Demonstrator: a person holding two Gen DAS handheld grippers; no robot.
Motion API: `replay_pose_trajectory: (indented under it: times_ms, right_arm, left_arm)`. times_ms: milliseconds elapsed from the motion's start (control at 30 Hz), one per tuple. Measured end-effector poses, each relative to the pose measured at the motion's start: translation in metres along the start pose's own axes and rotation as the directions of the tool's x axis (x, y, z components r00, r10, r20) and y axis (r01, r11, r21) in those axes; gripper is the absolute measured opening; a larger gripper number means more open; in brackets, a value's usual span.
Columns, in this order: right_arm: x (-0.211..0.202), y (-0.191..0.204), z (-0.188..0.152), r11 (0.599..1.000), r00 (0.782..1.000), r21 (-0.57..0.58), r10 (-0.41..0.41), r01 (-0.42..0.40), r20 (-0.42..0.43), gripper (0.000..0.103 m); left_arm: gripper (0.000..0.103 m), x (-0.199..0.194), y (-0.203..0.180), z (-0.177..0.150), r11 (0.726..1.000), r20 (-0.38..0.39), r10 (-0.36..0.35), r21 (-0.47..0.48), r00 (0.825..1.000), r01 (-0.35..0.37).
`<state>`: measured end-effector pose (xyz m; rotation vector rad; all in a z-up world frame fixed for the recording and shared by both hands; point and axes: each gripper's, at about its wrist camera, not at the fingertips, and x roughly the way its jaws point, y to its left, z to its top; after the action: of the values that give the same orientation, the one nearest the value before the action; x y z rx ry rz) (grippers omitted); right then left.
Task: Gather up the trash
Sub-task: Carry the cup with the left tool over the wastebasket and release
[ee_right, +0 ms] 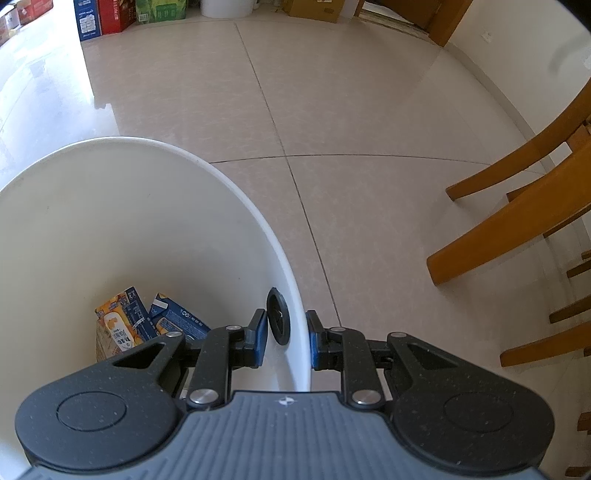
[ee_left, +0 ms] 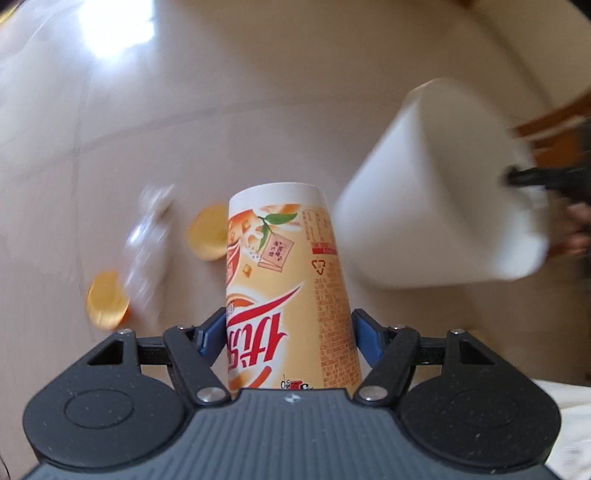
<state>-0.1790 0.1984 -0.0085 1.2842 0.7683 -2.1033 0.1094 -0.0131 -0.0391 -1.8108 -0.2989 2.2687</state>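
My left gripper (ee_left: 288, 336) is shut on a cream and orange paper cup (ee_left: 284, 288) with red lettering, held bottom-end away from the camera. Beyond it on the floor lie two round orange lids (ee_left: 207, 233) (ee_left: 107, 300) and a blurred clear plastic wrapper (ee_left: 147, 243). A white bin (ee_left: 439, 199) hangs tilted to the cup's right. In the right wrist view my right gripper (ee_right: 286, 338) is shut on the white bin's rim (ee_right: 299, 325), one finger inside the wall, one outside, by a black handle knob (ee_right: 279, 321). Two flattened drink cartons (ee_right: 122, 325) (ee_right: 177, 321) lie inside the bin.
Beige tiled floor (ee_right: 332, 110) spreads ahead. Wooden chair legs (ee_right: 517, 206) stand to the right. Cardboard boxes (ee_right: 107, 14) and a white tub (ee_right: 227, 7) line the far wall. A person's hand (ee_left: 576, 232) shows at the left wrist view's right edge.
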Motion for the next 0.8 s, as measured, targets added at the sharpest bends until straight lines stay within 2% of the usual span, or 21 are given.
replay_pose_trajectory:
  times_ms: [133, 267, 433, 500, 667, 800]
  right_arm:
    - [0.0, -0.003, 0.001, 1.0, 1.0, 0.013, 0.015, -0.015, -0.003, 0.024]
    - [0.0, -0.003, 0.001, 1.0, 1.0, 0.012, 0.017, -0.017, -0.003, 0.024]
    - [-0.001, -0.005, 0.0, 0.999, 1.0, 0.022, 0.029, -0.028, -0.002, 0.023]
    - [-0.001, -0.006, 0.0, 0.999, 1.0, 0.019, 0.028, -0.028, -0.001, 0.023]
    - [0.0, -0.007, 0.0, 0.999, 0.999, 0.027, 0.039, -0.039, -0.002, 0.023]
    - [0.0, -0.007, -0.001, 0.999, 0.999, 0.022, 0.043, -0.042, -0.002, 0.022]
  left_arm:
    - [0.07, -0.036, -0.048, 0.042, 0.994, 0.066, -0.09, 0.067, 0.994, 0.085]
    - [0.07, -0.04, -0.095, 0.078, 0.984, 0.115, -0.148, 0.115, 0.982, 0.135]
    - [0.071, -0.026, -0.139, 0.101, 0.973, 0.14, -0.188, 0.162, 0.972, 0.165]
    - [0.086, -0.021, -0.152, 0.106, 0.971, 0.139, -0.185, 0.176, 0.973, 0.159]
    - [0.086, -0.017, -0.16, 0.11, 0.968, 0.158, -0.18, 0.203, 0.971, 0.147]
    - [0.086, -0.023, -0.154, 0.105, 0.968, 0.185, -0.143, 0.232, 0.972, 0.098]
